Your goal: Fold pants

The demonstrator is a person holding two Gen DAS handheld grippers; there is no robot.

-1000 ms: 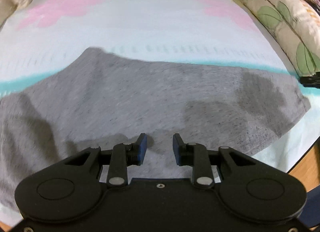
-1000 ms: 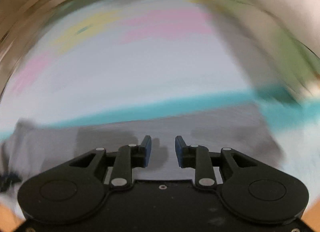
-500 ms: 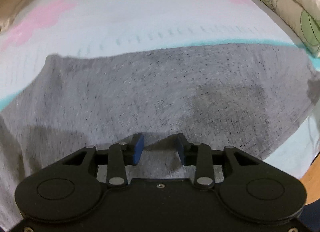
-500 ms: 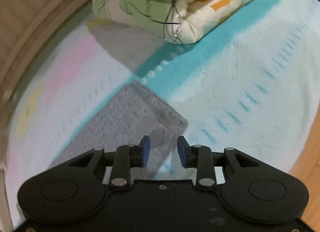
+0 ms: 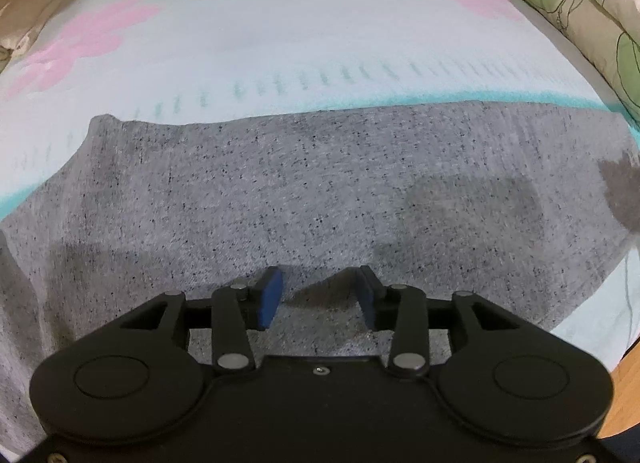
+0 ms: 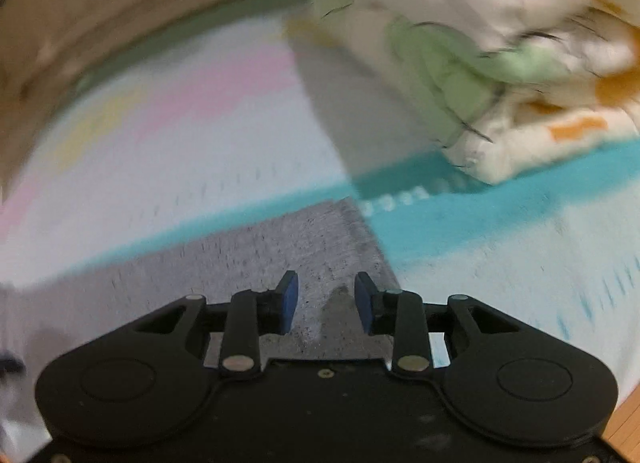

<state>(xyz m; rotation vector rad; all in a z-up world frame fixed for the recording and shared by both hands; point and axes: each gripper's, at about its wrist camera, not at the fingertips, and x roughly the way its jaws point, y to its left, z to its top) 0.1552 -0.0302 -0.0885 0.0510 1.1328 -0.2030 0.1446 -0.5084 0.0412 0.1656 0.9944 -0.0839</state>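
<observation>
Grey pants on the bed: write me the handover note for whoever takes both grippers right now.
Left gripper: open, empty, jaws just opened wider, low over the middle of the grey pants.
Right gripper: open, empty, jaws just widened, over the pants' end corner by the teal stripe.
Pants lie flat on the floral blanket, folded quilt beyond.
Done: pants look folded lengthwise into a single strip.
Left: grip the ends and fold across.

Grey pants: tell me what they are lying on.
The grey pants lie flat on a pale blue towel-like cover printed with pink and yellow flowers; its teal stripe runs along their far edge. Whatever lies under the pants themselves is hidden.
</observation>
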